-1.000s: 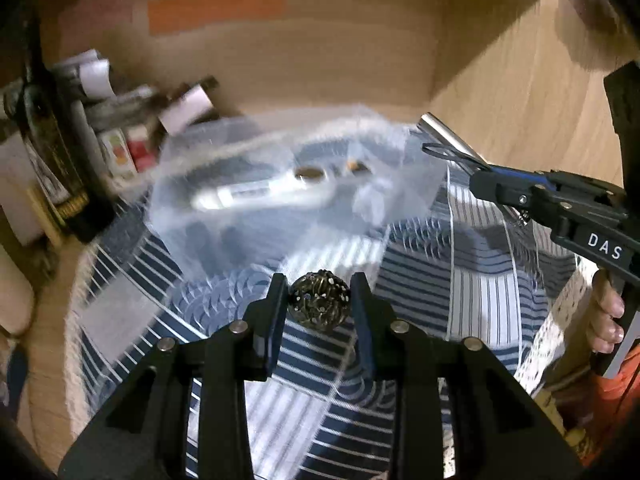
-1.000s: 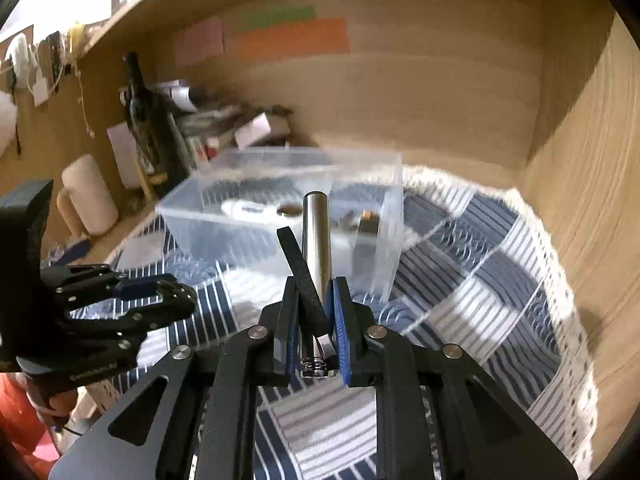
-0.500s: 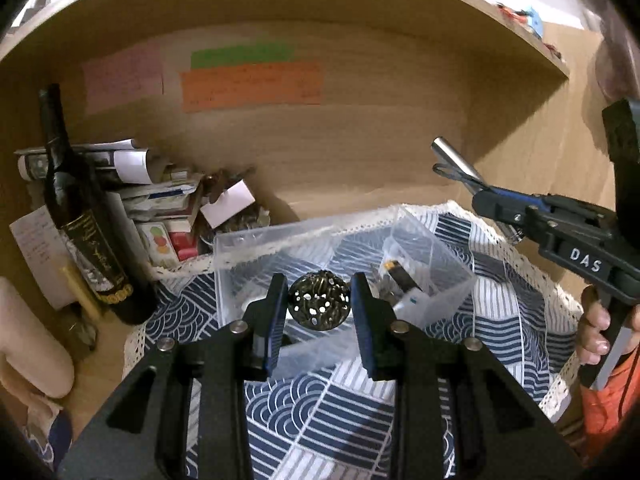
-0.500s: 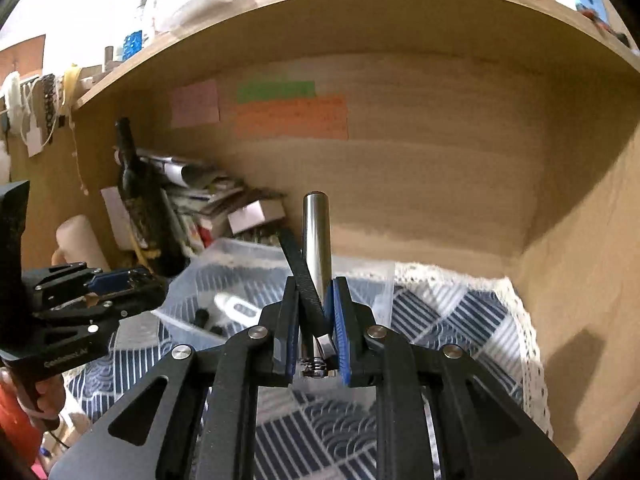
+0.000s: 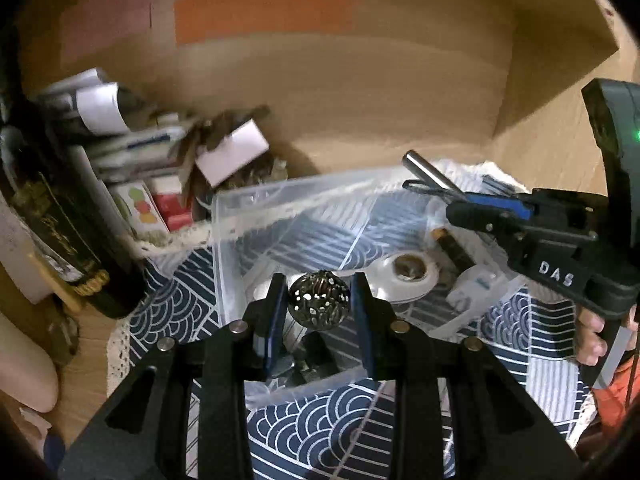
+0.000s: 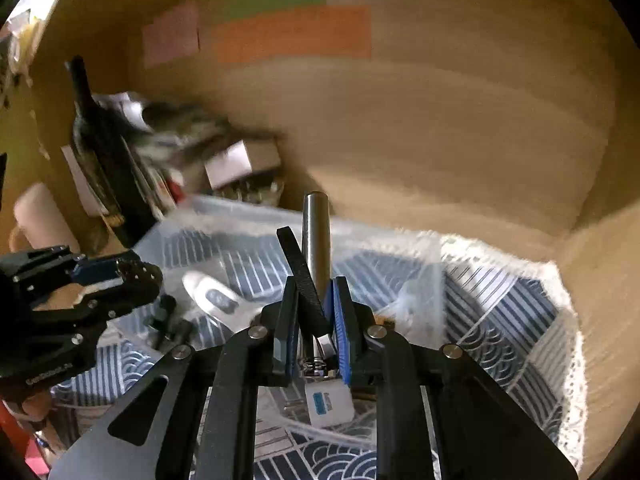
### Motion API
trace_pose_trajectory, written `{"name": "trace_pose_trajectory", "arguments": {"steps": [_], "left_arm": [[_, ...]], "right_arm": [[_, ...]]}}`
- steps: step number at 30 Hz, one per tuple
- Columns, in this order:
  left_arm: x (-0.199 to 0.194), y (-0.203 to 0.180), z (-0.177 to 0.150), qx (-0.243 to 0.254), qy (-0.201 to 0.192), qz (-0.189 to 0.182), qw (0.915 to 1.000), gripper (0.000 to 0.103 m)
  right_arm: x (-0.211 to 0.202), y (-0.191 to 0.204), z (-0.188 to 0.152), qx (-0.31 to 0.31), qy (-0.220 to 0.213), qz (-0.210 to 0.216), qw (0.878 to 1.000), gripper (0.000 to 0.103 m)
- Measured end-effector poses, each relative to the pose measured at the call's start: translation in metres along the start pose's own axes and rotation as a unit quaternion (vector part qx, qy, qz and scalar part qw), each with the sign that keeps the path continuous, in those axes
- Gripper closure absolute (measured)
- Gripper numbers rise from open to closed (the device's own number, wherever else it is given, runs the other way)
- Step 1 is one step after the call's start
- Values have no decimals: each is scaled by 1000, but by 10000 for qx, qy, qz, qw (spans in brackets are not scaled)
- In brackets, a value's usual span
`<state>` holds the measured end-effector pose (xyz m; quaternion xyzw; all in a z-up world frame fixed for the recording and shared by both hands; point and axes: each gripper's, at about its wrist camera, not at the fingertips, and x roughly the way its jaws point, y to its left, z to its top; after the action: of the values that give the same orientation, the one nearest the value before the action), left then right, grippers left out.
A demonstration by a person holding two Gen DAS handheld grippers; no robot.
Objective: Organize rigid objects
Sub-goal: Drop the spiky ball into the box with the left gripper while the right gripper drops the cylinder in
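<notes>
My left gripper (image 5: 319, 300) is shut on a perforated bronze metal ball (image 5: 319, 299) and holds it above the near part of a clear plastic bin (image 5: 224, 248). My right gripper (image 6: 315, 312) is shut on a steel tube tool with a black lever (image 6: 315, 236) and hovers over the bin's (image 6: 424, 280) right side. The right gripper also shows in the left wrist view (image 5: 472, 204). The bin holds a white tape roll (image 5: 408, 270), a white remote (image 6: 216, 296) and small dark parts.
The bin stands on a blue and white patterned cloth (image 5: 320, 428) inside a wooden alcove. A dark wine bottle (image 5: 52, 232), stacked papers and small boxes (image 5: 160, 200) crowd the back left. A wooden side wall (image 6: 600, 280) rises close on the right.
Both grippers have come forward and down over the bin with their loads; the bin's inside now lies right beneath them. Their grips have not changed.
</notes>
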<state>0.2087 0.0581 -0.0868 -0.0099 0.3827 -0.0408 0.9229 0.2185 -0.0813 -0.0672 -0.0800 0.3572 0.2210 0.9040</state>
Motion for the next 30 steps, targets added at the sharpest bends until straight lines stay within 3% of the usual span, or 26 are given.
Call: {"name": "trace_pose_trajectory", "arguments": {"steps": [9, 17, 24, 30], "left_arm": [[23, -1, -4, 88, 264, -128, 9995, 71], [14, -2, -3, 58, 231, -115, 9997, 71], [-27, -9, -1, 79, -187, -20, 9998, 65], [-74, -20, -2, 93, -737, 43, 9972, 49]], "right_arm": [[36, -3, -12, -57, 539, -126, 9985, 89], [26, 0, -11, -175, 464, -201, 9986, 87], [-11, 6, -9, -185, 104, -158, 9996, 79], [-68, 15, -9, -233, -520, -124, 9983, 67]]}}
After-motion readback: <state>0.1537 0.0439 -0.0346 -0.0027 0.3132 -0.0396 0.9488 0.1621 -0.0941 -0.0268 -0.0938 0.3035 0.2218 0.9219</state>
